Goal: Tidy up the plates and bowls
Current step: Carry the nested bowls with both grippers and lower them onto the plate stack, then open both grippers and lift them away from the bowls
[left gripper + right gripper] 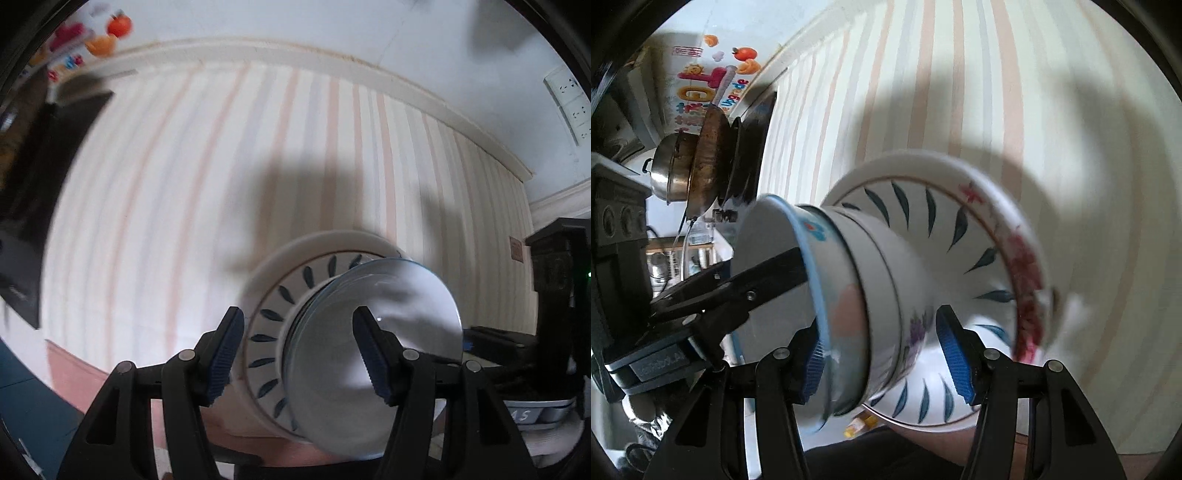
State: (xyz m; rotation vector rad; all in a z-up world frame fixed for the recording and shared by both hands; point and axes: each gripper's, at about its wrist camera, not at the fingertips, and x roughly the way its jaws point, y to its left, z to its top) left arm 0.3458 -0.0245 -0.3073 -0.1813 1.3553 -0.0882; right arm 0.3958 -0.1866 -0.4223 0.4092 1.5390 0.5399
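The sorting looks well advanced. The plates [923, 206] lie stacked flat on the striped table [184, 166], the one with blue leaf marks on top and a red-flowered rim showing beneath it. The bowls [871, 295] are nested one inside another at the middle of that pile. No loose plate or bowl shows anywhere else on the cloth, so what is left is probably only settling the top bowl [369, 350] and letting go.

The whole pile sits close to the table's near edge, well apart from the far edge along the wall.

The bowls stand upright with their mouths up. The stack's long axis rises straight from the cloth; its lean in the right wrist view comes from the tilted camera.

The left gripper [300, 314] has its fingers spread across the top bowl's wall, one inside and one outside over the plate, and nothing looks pinched. The right gripper [879, 325] has the lower bowls between its fingers, but blur hides whether the pads press on them, so I cannot tell.
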